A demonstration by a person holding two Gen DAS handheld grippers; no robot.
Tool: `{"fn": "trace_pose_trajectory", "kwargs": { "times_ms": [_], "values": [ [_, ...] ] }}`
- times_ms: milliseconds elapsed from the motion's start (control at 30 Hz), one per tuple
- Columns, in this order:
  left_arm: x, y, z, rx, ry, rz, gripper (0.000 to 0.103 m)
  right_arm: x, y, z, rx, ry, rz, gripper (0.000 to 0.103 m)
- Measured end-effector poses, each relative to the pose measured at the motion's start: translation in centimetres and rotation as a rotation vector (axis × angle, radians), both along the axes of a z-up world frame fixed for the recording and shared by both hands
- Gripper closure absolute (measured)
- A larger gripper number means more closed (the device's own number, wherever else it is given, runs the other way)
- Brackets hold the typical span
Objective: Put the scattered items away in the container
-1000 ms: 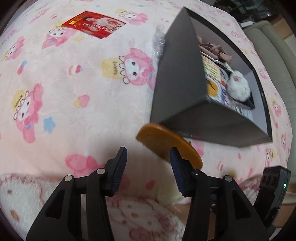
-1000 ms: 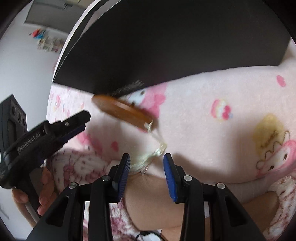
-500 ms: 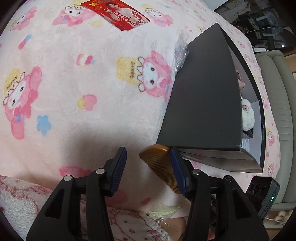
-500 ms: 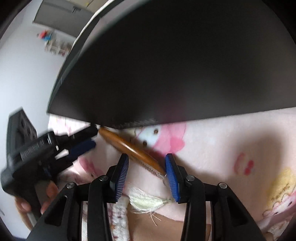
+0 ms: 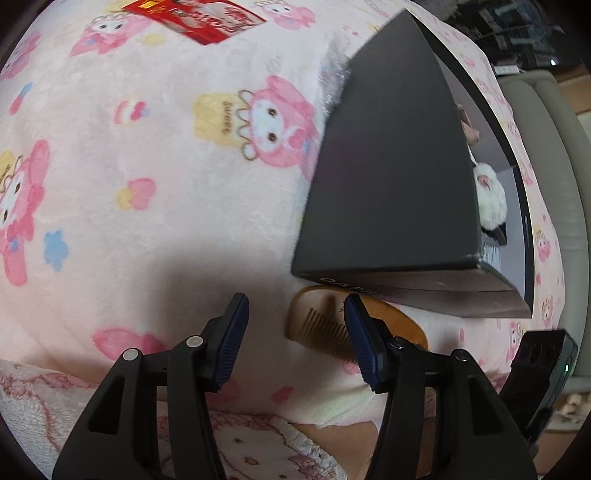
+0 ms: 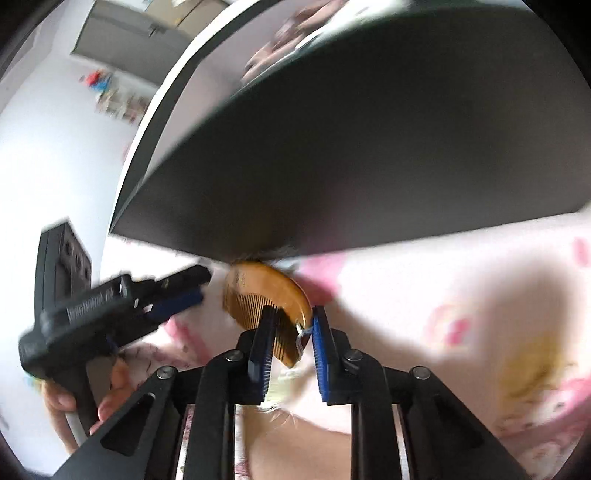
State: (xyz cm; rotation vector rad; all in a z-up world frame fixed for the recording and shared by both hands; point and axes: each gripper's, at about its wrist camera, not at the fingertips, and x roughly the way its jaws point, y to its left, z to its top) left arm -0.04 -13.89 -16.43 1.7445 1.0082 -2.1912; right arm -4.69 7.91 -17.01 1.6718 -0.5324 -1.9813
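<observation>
A brown wooden comb (image 5: 325,321) with a pale tassel lies on the pink blanket, against the near wall of the black box (image 5: 399,177). My left gripper (image 5: 295,332) is open; its right finger overlaps the comb and the left finger stands clear. In the right wrist view the comb (image 6: 266,295) is tilted up, and my right gripper (image 6: 291,332) is narrowed around its near end with the tassel cord; contact with both pads is unclear. The left gripper (image 6: 184,295) shows at the left there.
The black box (image 6: 332,184) holds a white plush toy (image 5: 489,199) and other items. A red packet (image 5: 195,18) lies on the blanket (image 5: 147,147) at the far left. A grey sofa (image 5: 554,147) is at the right.
The comb has tilted up, showing its teeth. My right gripper has moved forward and narrowed around the comb's near end. My left gripper shifted slightly, still beside the comb's other end.
</observation>
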Motion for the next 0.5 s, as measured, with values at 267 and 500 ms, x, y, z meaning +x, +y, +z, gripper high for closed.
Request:
{"fn": "trace_pose_trajectory", "kwargs": {
  "times_ms": [267, 500],
  "values": [
    [-0.7, 0.9, -0.7, -0.015, -0.047, -0.047, 0.046, -1.3, -0.8, -1.4, 0.059, -0.062, -0.004, 0.082],
    [-1.5, 3.3, -0.5, -0.09, -0.044, -0.16, 0.043, -1.6, -0.7, -1.1, 0.123, -0.024, -0.046, 0.081]
  ]
}}
